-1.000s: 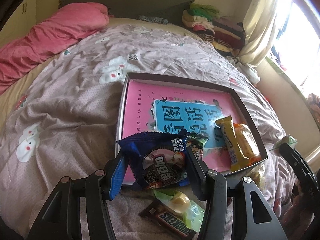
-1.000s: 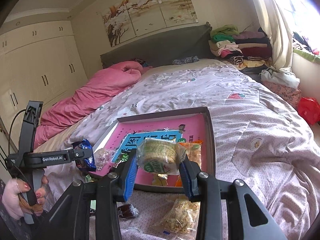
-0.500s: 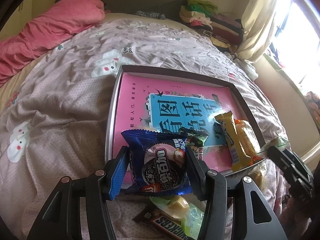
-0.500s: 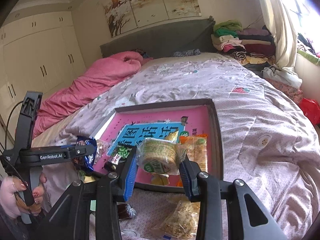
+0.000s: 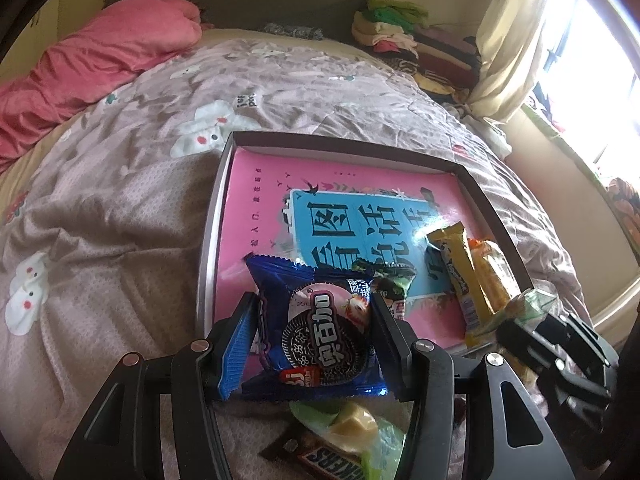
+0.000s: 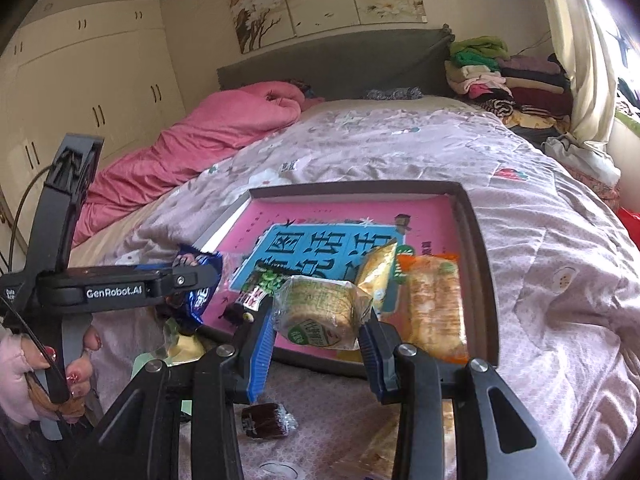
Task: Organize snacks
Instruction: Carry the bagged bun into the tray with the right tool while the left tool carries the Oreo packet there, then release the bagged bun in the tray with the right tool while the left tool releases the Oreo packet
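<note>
Our left gripper (image 5: 314, 344) pinches the blue cookie packet (image 5: 316, 332) over the near-left corner of the shallow dark-rimmed box (image 5: 208, 240) – nearer than before. Our right gripper (image 6: 316, 338) clamps the clear-wrapped round cake (image 6: 320, 312), now lower over its near edge.

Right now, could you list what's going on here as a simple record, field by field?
place: bed with patterned quilt
container: shallow box, pink book cover inside
left gripper: shut on blue cookie packet
right gripper: shut on round biscuit pack
already in box: yellow bar, orange pack
still on quilt: Snickers bar, green-wrapped sweet
</note>
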Available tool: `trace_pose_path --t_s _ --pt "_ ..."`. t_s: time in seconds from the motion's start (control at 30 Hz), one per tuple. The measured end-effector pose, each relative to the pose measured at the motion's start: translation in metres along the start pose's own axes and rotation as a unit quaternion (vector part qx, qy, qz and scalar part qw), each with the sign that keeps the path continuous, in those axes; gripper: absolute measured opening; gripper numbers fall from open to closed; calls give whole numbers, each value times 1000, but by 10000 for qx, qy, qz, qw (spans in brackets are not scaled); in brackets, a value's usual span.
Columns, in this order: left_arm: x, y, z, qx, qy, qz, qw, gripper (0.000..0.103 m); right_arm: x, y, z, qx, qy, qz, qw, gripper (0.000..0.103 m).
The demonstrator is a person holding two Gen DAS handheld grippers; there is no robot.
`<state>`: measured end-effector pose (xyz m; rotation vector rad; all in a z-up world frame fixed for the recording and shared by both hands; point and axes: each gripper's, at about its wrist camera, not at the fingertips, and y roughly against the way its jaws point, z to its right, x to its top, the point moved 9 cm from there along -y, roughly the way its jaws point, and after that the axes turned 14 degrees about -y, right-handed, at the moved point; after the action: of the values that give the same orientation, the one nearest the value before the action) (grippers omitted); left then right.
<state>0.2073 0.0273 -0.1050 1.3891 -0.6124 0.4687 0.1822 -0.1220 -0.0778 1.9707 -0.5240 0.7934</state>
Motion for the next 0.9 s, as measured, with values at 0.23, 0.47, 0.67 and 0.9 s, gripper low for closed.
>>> trace_pose_path --t_s 0.23,0.47,0.67,0.9 --pt "6 -8 0 28 -52 53 10000 57 -8 -11 -6 -19 94 -131 9999 40" --pt "9 -12 4 62 -160 86 9998 57 -12 -17 -6 8 57 -201 9998 40" --pt "7 -15 10 -4 -223 71 9997 57 -13 -19 -11 93 128 -225 9996 40" --pt "5 -17 16 -64 -266 44 9996 57 -14 -29 -3 -331 336 -242 9986 40"
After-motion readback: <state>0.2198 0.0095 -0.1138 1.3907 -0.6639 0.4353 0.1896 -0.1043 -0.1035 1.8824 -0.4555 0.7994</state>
